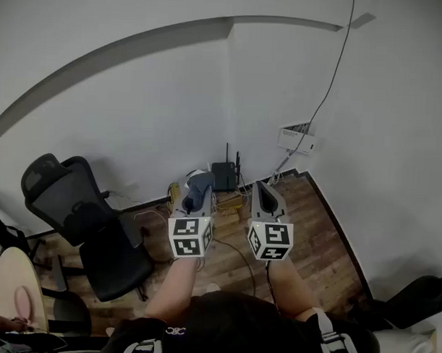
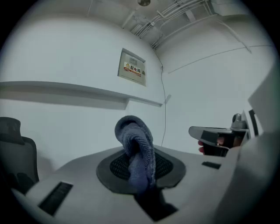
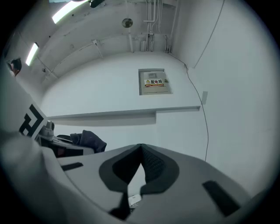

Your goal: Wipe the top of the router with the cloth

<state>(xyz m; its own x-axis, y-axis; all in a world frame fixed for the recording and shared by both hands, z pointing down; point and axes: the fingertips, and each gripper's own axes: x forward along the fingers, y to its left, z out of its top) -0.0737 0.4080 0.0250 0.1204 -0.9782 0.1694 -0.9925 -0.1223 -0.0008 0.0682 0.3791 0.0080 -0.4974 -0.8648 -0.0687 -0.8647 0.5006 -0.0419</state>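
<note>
Left hand-held gripper [image 1: 196, 193]: pinching the blue cloth [image 2: 137, 148]
Right hand-held gripper [image 1: 260, 188]: pressed together, empty
Router [image 1: 223, 176]: in the corner, beyond both

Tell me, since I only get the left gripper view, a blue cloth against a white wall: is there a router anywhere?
Observer: Yes. The head view shows a black router with upright antennas, low at the wall corner, ahead of both grippers.
Operator: Does the cloth touch it?
Observer: Seemingly not. In the head view the cloth, clamped in the left gripper, sits just left of the router.
Operator: And the other gripper?
Observer: The right gripper has its jaws shut on nothing, as its own view shows.
</note>
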